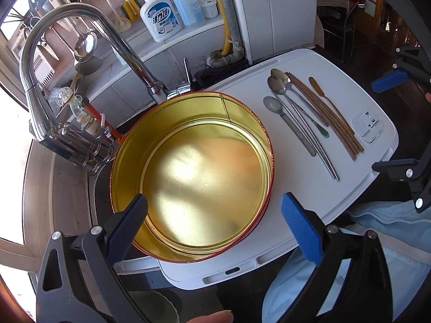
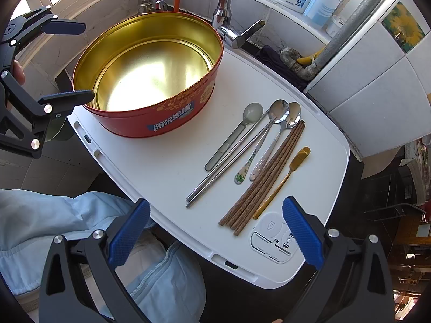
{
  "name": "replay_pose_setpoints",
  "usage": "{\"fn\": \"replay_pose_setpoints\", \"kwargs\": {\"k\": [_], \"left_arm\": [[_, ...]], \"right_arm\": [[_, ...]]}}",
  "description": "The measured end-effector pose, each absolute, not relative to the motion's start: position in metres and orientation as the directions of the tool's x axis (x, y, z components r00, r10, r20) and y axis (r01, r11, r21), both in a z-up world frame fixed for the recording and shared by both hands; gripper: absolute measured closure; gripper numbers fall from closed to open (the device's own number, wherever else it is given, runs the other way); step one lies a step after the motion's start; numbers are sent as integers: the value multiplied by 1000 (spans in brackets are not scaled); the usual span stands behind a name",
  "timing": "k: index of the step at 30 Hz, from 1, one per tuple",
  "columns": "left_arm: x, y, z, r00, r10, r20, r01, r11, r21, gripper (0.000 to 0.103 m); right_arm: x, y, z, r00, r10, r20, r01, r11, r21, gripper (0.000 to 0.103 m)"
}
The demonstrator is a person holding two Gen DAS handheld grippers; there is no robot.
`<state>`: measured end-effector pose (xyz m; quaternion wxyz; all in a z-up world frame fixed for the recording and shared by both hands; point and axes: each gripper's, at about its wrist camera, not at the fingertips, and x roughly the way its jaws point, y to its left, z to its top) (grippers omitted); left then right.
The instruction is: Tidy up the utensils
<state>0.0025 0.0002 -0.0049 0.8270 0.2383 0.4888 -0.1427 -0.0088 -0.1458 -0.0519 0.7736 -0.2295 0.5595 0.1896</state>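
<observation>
A round red tin [image 2: 150, 118] with an empty gold inside [image 1: 199, 183] stands on the left part of a white board [image 2: 167, 167]. To its right lie several utensils in a row: a grey spoon [image 2: 237, 134], metal chopsticks [image 2: 229, 161], two steel spoons [image 2: 272, 140], wooden chopsticks [image 2: 264, 177] and a small gold spatula [image 2: 282, 177]. My left gripper [image 1: 215, 215] is open over the tin's near rim. My right gripper [image 2: 215, 223] is open above the board's near edge, just short of the utensil handles. Both are empty.
A chrome tap [image 1: 80, 27] arches over the sink behind the tin. A soap bottle [image 1: 160, 13] and hanging kitchen tools [image 1: 86, 43] stand on the ledge behind. A pipe [image 2: 350, 27] runs along the tiled wall. My light blue sleeve [image 2: 80, 223] is near the board's front.
</observation>
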Motion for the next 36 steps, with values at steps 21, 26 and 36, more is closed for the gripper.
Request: {"fn": "replay_pose_setpoints", "kwargs": {"k": [21,26,36], "left_arm": [[10,-2,-7,444,-64,-894,458,874,165,7],[14,-15,-7,419,-91,-903,475,870,133,7],[21,-68,3,414,-217,-884,507,862,26,7]], "right_arm": [[-1,-157,-53,310,43,-950,-517,846,-130,3],[5,-178,-56,311,50,-949,-463,880,-105,3],[25,-244,-64,306,106,-946,-325,946,1,3]]}}
